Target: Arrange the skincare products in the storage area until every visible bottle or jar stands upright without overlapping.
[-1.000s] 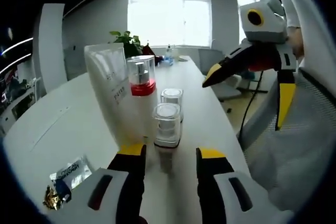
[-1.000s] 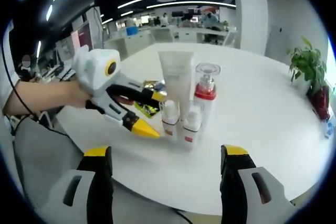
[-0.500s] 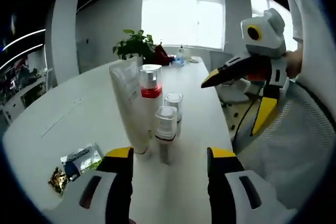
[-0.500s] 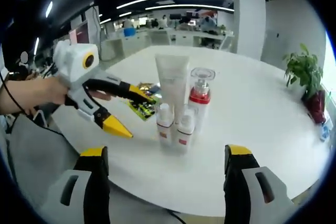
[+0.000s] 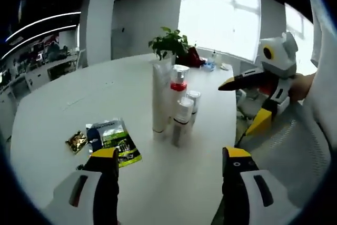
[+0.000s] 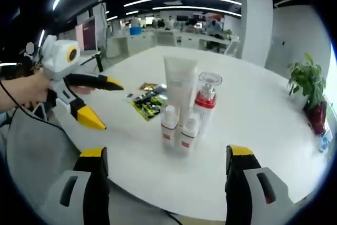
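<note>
- Bottles [image 6: 185,119] stand upright, clustered mid tabletop [image 6: 263,130] (bare surface all round).
- Left claw [image 5: 166,156] and right claw [image 6: 166,154] gape wide, holding nothing.

White tube [image 5: 159,98] and three bottles [image 5: 181,117] stand upright beyond the open left claw [image 5: 168,162].

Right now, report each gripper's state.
Left gripper: open, holding nothing.
Right gripper: open, holding nothing.
</note>
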Action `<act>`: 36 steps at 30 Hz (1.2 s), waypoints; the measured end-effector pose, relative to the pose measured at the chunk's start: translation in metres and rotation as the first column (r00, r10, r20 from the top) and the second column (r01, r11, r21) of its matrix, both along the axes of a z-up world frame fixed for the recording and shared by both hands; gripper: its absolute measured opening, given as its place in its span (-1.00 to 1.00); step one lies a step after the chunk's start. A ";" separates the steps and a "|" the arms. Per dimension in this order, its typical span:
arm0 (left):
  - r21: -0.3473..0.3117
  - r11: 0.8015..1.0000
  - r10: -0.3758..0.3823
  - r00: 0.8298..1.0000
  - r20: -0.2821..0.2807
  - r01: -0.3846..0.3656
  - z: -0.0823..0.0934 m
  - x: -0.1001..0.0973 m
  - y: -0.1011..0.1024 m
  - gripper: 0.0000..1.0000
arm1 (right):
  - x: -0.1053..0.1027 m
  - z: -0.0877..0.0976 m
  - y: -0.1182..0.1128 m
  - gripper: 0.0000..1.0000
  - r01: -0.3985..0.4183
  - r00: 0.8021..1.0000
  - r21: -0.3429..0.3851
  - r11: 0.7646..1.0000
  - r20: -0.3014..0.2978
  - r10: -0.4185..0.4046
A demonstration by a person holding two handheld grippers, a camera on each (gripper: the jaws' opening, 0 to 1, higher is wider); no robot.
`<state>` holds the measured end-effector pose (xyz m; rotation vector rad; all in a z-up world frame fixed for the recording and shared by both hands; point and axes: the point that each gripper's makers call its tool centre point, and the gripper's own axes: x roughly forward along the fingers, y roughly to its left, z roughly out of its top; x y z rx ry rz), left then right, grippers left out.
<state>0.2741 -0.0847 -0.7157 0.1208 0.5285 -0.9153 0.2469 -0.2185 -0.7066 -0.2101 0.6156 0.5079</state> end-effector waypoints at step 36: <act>0.056 0.912 0.411 0.909 -0.072 -0.407 0.014 -0.064 0.119 0.95 | -0.001 0.005 0.008 0.85 -0.064 0.996 -0.049 0.997 0.053 0.067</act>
